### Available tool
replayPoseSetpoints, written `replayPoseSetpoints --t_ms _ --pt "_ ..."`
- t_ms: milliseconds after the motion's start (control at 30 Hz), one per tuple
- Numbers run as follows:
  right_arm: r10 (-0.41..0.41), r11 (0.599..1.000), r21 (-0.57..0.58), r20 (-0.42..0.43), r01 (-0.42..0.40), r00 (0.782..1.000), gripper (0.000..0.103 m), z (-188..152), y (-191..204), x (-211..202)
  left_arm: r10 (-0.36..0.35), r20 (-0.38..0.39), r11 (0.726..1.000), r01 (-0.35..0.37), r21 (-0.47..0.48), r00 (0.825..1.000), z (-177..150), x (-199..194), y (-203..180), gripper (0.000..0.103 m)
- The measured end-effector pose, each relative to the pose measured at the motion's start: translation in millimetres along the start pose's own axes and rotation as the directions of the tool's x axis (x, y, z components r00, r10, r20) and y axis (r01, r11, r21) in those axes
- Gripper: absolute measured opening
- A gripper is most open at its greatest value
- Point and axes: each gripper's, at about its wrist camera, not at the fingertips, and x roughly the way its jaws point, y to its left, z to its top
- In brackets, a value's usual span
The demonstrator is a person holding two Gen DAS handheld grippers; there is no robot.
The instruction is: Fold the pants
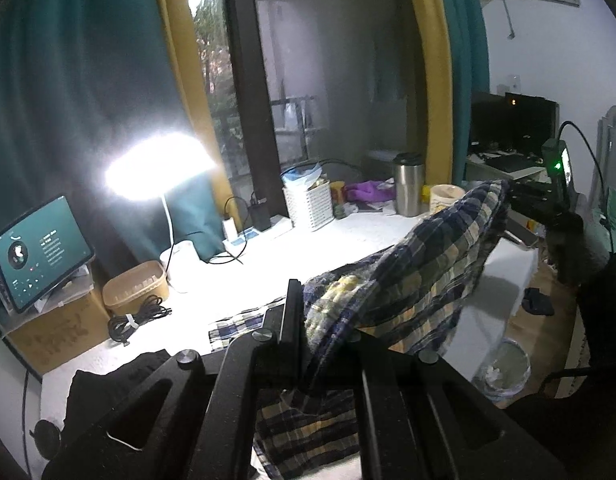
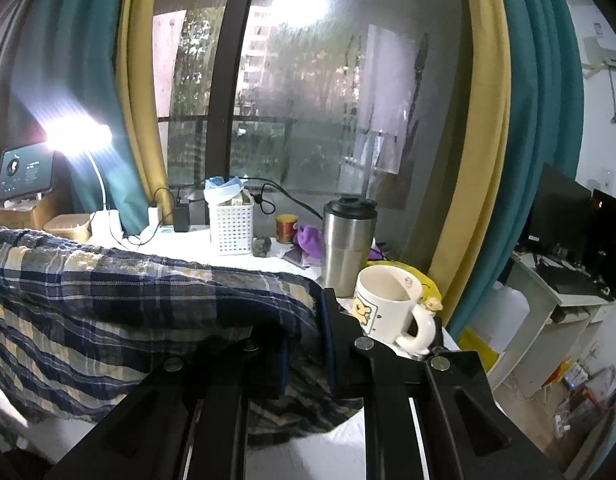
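Note:
Blue, cream and dark plaid pants [image 1: 420, 268] hang stretched in the air between my two grippers, above the white table [image 1: 340, 236]. My left gripper [image 1: 308, 316] is shut on one bunched edge of the cloth, and more plaid fabric droops below its fingers. In the right wrist view the pants [image 2: 119, 300] run off to the left, and my right gripper [image 2: 308, 320] is shut on their near end. The right gripper [image 1: 520, 196] also shows in the left wrist view at the far end of the cloth.
A lit desk lamp [image 1: 159, 168], a tablet [image 1: 39, 252], a small basket [image 1: 133, 288], coiled cables [image 1: 135, 320], a white crate [image 2: 231, 224], a steel tumbler [image 2: 348, 240] and a white mug [image 2: 392, 308] line the table. A waste bin [image 1: 504, 372] stands on the floor.

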Motion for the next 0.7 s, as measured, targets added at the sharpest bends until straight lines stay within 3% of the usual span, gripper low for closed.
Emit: replayPoseSetpoints --t_ms 433,700 --pt "0.009 1.0 -0.005 -0.085 -0.01 0.996 0.014 14 8 60 -0.002 -0.088 0.999 -0.002 -0.048 0.996 -1 60 31 0.004" --pt "0.025 0.999 -0.02 -0.164 -0.028 0.986 0.014 11 21 107 0.005 -0.175 0.996 -0.021 -0.089 0.984 -12 109 55 0.004"
